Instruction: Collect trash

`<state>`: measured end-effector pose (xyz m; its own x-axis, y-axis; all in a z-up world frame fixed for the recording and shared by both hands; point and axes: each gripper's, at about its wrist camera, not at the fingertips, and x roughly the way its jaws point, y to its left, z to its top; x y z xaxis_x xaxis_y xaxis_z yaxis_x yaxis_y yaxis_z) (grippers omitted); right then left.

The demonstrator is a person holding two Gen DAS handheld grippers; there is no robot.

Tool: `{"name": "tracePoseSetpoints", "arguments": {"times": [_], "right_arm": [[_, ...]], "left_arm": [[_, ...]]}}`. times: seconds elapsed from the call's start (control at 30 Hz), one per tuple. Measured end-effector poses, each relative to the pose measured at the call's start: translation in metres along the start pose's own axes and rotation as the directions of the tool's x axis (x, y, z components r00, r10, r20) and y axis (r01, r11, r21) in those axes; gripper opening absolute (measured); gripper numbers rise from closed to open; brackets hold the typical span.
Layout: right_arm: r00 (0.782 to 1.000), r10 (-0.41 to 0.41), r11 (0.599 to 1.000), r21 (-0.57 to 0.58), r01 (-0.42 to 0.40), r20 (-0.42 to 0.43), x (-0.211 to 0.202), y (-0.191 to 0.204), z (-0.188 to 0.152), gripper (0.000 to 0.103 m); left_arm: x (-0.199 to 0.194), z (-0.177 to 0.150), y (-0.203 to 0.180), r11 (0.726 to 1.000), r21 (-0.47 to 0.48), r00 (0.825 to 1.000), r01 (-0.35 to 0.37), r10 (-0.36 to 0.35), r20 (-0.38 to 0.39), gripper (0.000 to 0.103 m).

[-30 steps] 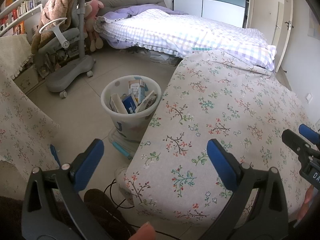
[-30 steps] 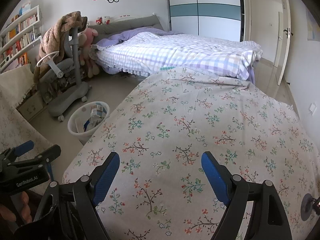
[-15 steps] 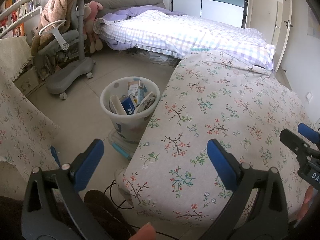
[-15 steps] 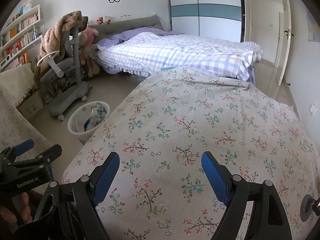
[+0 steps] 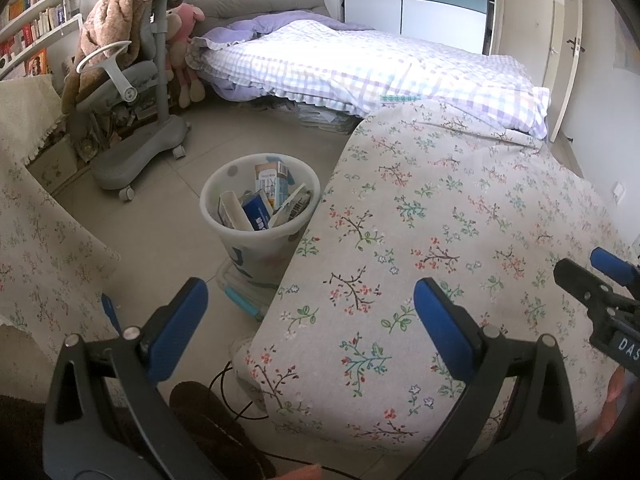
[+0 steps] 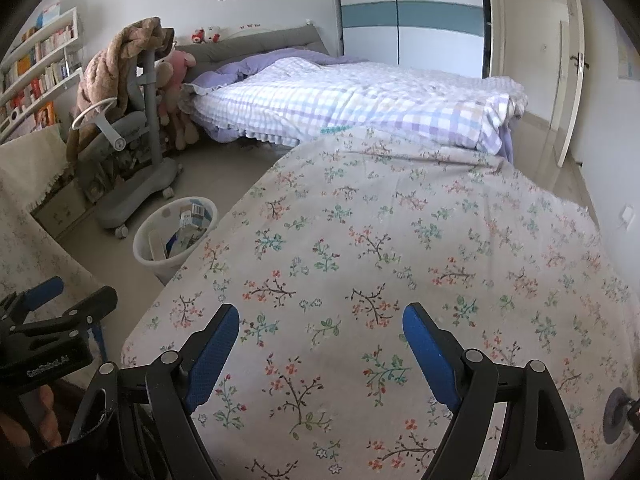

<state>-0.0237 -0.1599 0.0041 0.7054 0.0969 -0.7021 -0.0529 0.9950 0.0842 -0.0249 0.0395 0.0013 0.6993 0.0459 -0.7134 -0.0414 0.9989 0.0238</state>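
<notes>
A white trash bin (image 5: 224, 204) stands on the floor by the left edge of a table under a floral cloth (image 5: 460, 232). It holds several cartons and boxes (image 5: 272, 196). It also shows in the right wrist view (image 6: 148, 248). My left gripper (image 5: 310, 312) is open and empty, above the table's near left corner and the floor. My right gripper (image 6: 320, 340) is open and empty over the floral cloth (image 6: 380, 240). No trash shows on the cloth.
A grey wheeled chair (image 5: 136, 120) with a brown blanket stands behind the bin. A bed (image 5: 360, 68) with a checked cover is beyond the table. A second floral cloth (image 5: 36, 248) hangs at left. A cable and a dark slipper (image 5: 212, 412) lie on the floor.
The left view has shifted slightly, with the bin a little lower and closer to center. Both grippers stay open and empty.
</notes>
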Motion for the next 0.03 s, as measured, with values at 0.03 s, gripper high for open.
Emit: {"name": "tracePoseSetpoints", "arguments": {"times": [0.03], "right_arm": [[1.000, 0.005, 1.000, 0.019, -0.004, -0.018, 0.0049, -0.0055, 0.0011, 0.086]], "left_arm": [[0.0009, 0.0004, 0.0002, 1.000, 0.002, 1.000, 0.003, -0.003, -0.005, 0.102]]}}
